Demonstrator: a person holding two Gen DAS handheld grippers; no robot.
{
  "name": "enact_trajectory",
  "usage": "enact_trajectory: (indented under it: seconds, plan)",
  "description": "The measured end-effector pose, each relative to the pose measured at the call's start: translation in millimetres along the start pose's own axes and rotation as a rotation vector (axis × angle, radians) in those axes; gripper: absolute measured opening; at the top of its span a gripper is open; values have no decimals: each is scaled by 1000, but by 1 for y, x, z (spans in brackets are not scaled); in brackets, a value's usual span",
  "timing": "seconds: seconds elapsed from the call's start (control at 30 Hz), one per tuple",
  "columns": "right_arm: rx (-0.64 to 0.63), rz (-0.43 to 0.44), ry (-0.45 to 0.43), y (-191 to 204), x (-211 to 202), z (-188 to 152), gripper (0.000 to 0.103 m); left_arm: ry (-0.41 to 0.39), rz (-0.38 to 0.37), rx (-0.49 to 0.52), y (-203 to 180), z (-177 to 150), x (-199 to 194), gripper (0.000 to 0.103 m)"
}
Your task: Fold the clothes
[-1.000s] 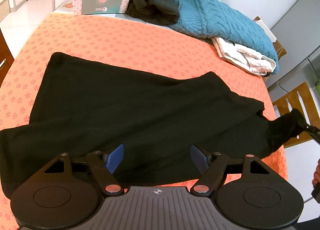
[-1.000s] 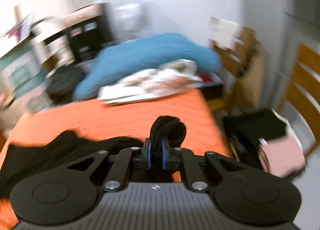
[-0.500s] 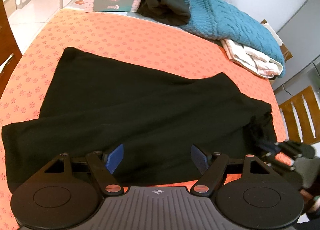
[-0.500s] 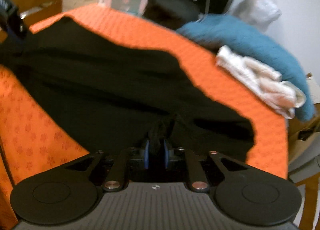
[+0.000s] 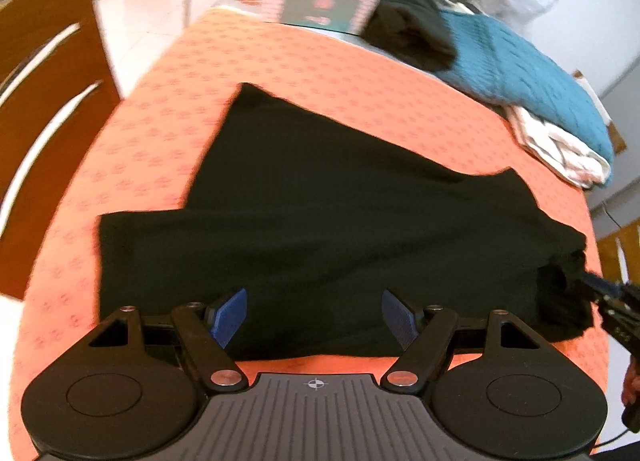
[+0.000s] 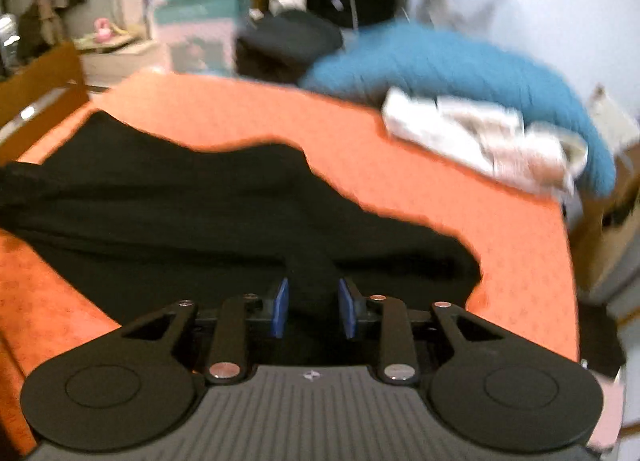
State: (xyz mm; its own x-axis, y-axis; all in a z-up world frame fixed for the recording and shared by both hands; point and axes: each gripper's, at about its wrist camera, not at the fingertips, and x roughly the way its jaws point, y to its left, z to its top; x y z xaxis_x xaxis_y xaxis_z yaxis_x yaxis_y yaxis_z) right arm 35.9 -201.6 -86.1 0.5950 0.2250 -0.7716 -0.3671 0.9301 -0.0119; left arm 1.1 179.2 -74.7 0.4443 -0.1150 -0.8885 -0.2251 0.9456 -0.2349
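While the black garment (image 5: pixel 344 229) lay spread across the orange tabletop (image 5: pixel 340 73), the left hand-held gripper (image 5: pixel 314 315) hung over its near edge at the bottom centre of the left wrist view. Its blue pads (image 5: pixel 230 315) stood wide apart and held nothing. The cloth passed beneath the gap between them, and contact could not be confirmed.

The right hand-held gripper (image 6: pixel 313 307) sat at the bottom centre of its own view. Its pads (image 6: pixel 280 307) were partly parted, with a ridge of black cloth standing between them. Whether the pads pressed that ridge or stood just clear of it could not be told, as the frame was blurred. In the left wrist view the same tool (image 5: pixel 612 301) appeared at the right edge, its tip at the bunched right end of the garment.

That bunching suggested the end had been gathered so it could be moved as one piece, probably to square or fold the cloth. The garment filled the middle of both frames, with one corner reaching toward the upper left.

A blue knit (image 5: pixel 520 73) and a white folded item (image 5: pixel 560 149) lay at the upper right, well apart from the garment, probably to leave working room.
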Motion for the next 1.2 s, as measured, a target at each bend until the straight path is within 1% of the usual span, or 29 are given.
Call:
enact_trajectory:
  seconds: [0.03,0.07,0.1,0.13,0.23,0.33,0.43,0.47,0.6,0.67,0.77,0.8,0.83,0.87,0.9,0.93,1.03,1.07,1.2]
  plan:
    - [20,-13,13,-4,4,-2,33,-4,11,-13,7,-1,-3,77]
    - [5,-6,30,1,12,-5,32,-8,25,-27,13,-3,-6,77]
    - [-22,5,10,7,15,-7,32,-11,40,-41,20,-5,-9,77]
    - [-42,11,11,11,16,-8,32,-13,54,-57,26,-7,-11,78]
    - [-95,9,25,21,13,3,32,-22,95,-107,46,-17,-16,78]
    - [-146,30,8,31,1,10,33,-35,128,-172,67,-27,-17,78]
    - [-205,40,9,42,-6,15,33,-44,142,-246,82,-33,-13,78]
    - [-217,43,11,44,-7,17,33,-46,139,-270,86,-34,-12,78]
    - [-217,46,24,50,-8,19,33,-51,80,-347,93,-37,-9,77]
    - [-219,42,29,53,-9,18,33,-50,36,-377,93,-38,-6,77]
    - [-215,36,29,54,-11,19,33,-45,36,-412,95,-38,1,73]
    - [-213,33,29,54,-12,19,33,-54,32,-418,96,-39,1,71]
    - [-210,30,28,54,-13,18,33,-65,28,-422,98,-40,0,59]
    - [-205,24,28,53,-14,17,33,-77,22,-414,96,-40,-3,53]
    - [-198,19,29,53,-15,17,33,-90,16,-404,94,-39,-6,29]
    - [-191,15,30,52,-16,16,33,-103,10,-394,92,-38,-9,22]
    - [-174,4,37,51,-17,13,33,-141,-9,-363,86,-36,-18,15]
    - [-169,0,38,50,-18,12,33,-154,-15,-353,84,-35,-21,15]
    - [-147,-6,35,47,-23,11,33,-221,-49,-192,46,-16,-40,14]
